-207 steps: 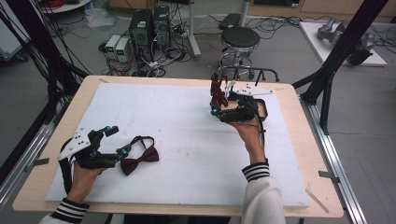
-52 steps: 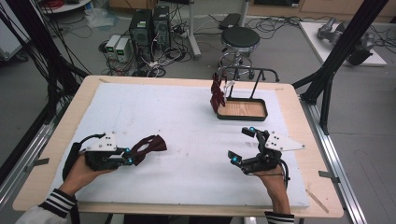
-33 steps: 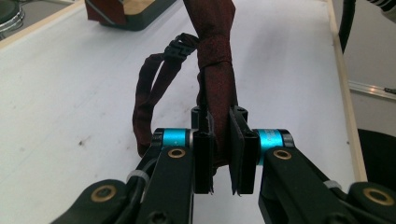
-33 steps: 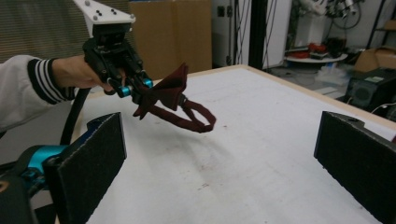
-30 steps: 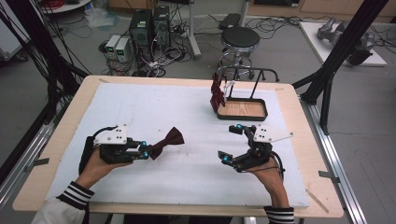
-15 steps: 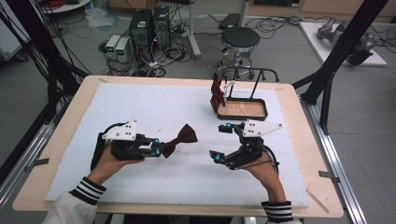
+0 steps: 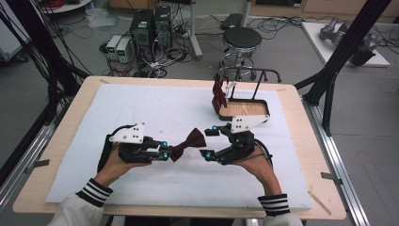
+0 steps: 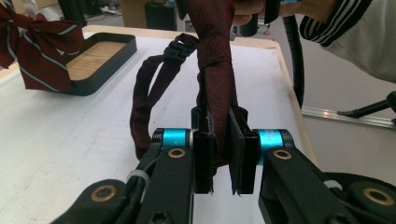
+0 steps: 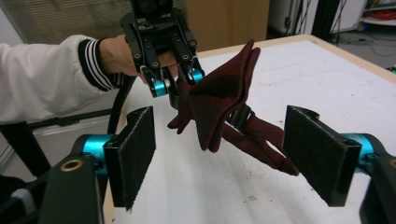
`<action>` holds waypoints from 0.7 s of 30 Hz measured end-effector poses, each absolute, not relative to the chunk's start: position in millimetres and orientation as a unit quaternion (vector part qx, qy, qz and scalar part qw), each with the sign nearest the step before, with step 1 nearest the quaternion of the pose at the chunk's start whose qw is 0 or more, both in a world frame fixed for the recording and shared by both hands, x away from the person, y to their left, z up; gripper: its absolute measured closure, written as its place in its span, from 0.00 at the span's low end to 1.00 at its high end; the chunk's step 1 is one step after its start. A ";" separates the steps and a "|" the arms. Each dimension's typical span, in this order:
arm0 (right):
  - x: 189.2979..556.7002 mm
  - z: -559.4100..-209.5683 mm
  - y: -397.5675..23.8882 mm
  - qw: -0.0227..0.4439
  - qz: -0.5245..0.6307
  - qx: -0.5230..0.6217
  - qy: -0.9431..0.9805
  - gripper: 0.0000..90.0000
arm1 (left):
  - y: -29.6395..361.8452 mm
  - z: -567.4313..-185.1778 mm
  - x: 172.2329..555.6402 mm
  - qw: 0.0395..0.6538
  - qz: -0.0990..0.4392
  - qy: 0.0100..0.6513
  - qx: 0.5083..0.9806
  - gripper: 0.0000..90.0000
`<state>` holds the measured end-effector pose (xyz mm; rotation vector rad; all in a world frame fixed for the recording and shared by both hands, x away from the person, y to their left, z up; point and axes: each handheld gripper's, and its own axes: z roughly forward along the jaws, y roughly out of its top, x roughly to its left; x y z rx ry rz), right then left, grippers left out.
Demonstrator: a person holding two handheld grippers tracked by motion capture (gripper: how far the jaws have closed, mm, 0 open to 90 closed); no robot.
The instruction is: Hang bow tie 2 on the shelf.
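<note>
Handing the bow tie across, near the front edge of the mat

My left gripper (image 7: pixel 165 155) is clamped on one wing of the dark red bow tie (image 7: pixel 189 141), held just above the white mat (image 7: pixel 141 103). My right gripper (image 9: pixel 243 154) has just been closing, its pads either side of the free wing without touching. It looks light, soft and floppy, strap dangling; I'd pinch the wing near the knot.

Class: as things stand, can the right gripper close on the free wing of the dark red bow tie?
Probably yes: the bow tie, held by the left gripper, hangs between the right gripper jaws with nothing between.
</note>
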<state>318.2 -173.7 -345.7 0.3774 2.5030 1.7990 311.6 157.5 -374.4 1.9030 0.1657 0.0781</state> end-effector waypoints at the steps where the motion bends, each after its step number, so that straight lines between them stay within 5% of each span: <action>1: 318.5 -345.8 -172.3 0.015 0.576 0.125 0.808 0.29 | 156.6 -374.8 311.2 0.577 0.032 0.070 0.813 0.90; 15: 321.9 -345.2 -157.8 0.002 0.564 0.106 0.819 0.53 | 150.5 -376.7 310.4 0.573 0.033 0.061 0.817 0.90; 21: 320.8 -344.7 -157.6 0.004 0.558 0.102 0.824 0.83 | 149.5 -377.0 310.7 0.571 0.039 0.062 0.818 0.90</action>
